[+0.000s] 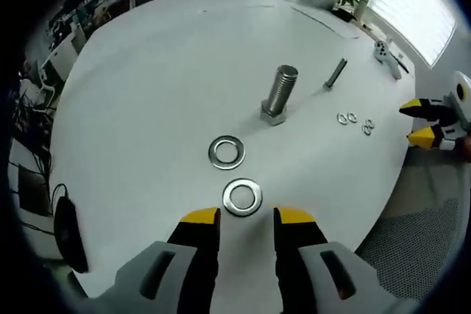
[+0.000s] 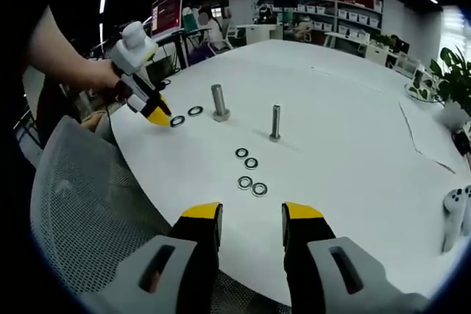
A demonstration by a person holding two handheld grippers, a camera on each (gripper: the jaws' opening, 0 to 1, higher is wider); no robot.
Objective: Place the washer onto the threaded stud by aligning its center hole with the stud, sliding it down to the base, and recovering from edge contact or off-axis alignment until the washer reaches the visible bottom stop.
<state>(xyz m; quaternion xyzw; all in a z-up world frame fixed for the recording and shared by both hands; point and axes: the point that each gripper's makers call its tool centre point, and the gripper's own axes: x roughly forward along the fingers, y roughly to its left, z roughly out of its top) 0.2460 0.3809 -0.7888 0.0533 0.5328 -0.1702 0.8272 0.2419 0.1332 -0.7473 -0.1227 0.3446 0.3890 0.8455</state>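
Near washer [image 1: 242, 196] lies flat on white desk [image 1: 147, 86], just ahead of left gripper [image 1: 246, 216]; jaws parted, empty; threaded stud [image 1: 280, 93] upright beyond second washer [image 1: 227, 152]; thin, stiff, slick steel, likely best pinched across rim; right gripper [image 2: 252, 212] spread, idle.

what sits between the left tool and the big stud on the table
In the left gripper view, two large washers: the near washer just past the left tool, then the far washer, before the stud.

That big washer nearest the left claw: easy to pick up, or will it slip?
Probably fiddly. The washer lies flat on the smooth white table, so it may skid when nudged. It looks like shiny metal: likely stiff and slippery. The left claw stands open before it.
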